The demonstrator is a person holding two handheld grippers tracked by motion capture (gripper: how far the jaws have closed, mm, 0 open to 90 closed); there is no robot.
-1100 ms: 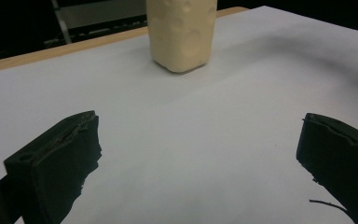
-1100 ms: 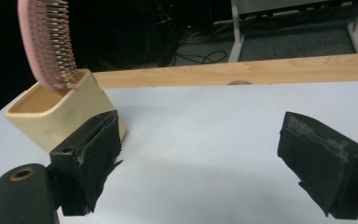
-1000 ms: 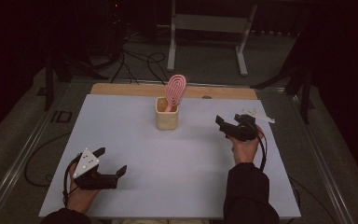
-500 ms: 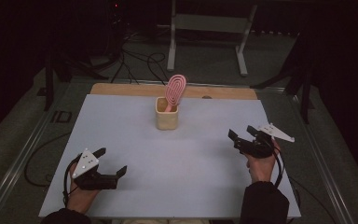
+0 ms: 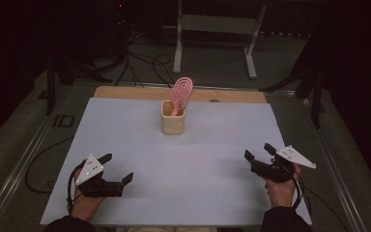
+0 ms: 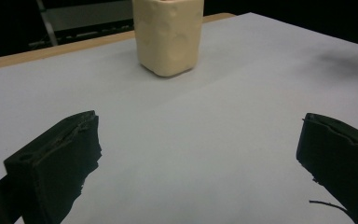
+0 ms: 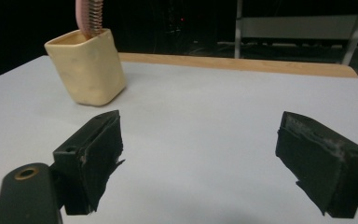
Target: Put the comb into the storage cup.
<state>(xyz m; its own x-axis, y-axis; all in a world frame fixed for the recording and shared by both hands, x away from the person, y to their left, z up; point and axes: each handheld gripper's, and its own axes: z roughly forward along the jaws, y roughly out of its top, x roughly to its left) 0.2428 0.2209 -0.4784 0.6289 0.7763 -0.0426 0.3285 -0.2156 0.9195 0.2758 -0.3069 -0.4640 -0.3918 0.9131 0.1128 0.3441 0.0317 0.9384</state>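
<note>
Cup (image 5: 173,118) well beyond both tools.

Cream cup (image 5: 173,117) upright near far edge of desk (image 5: 222,145), middle; pink slotted utensil (image 5: 180,94) standing inside. Metal stand (image 5: 217,29), cables (image 5: 135,60) on floor beyond.

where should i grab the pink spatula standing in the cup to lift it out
Grip the pink slotted head, the part that sticks up above the cream cup; its handle is down inside. Come from above with the right tool, jaws open, closing across the head's flat faces. It leans slightly, so probably draw it up along that lean.
</note>
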